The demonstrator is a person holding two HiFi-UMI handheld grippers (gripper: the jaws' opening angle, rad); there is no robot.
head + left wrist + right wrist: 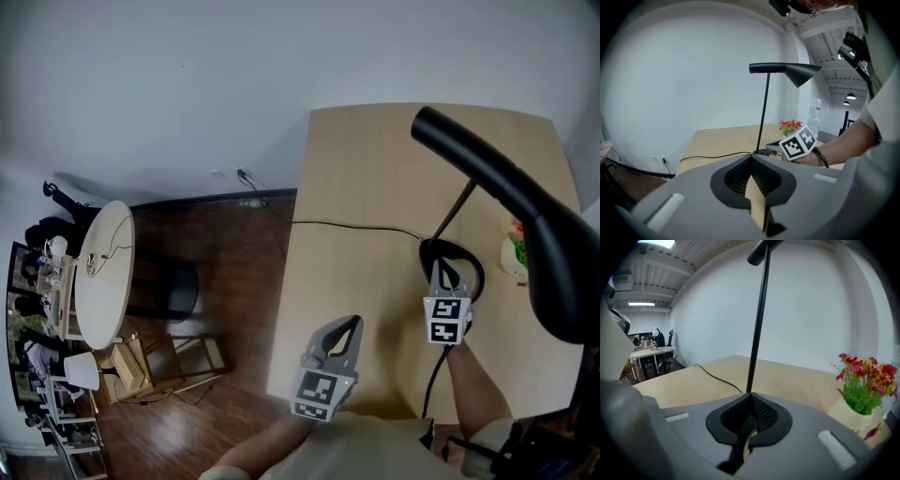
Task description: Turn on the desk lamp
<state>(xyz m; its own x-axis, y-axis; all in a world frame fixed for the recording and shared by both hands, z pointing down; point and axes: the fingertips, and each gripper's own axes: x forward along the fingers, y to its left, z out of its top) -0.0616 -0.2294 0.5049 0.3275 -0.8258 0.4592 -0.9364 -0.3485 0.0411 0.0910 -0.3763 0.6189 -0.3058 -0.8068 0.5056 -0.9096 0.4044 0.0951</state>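
The black desk lamp stands on the light wood desk [375,159]. Its shade [525,206] looms at the right of the head view, and its round base [472,261] sits below the thin stem. No glow shows from the shade [787,70]. My right gripper [438,266] is shut, with its tips over the near rim of the base. In the right gripper view, the stem [757,324] rises just past the right gripper [751,394]. My left gripper [354,324] is shut and empty near the desk's front left edge. The left gripper [751,158] faces the lamp.
The lamp's black cord [356,225] runs left across the desk to a wall socket. A pot of red and yellow flowers [862,380] stands right of the base. On the floor to the left are a round white table [103,272], a dark stool [173,286] and a wooden rack [159,366].
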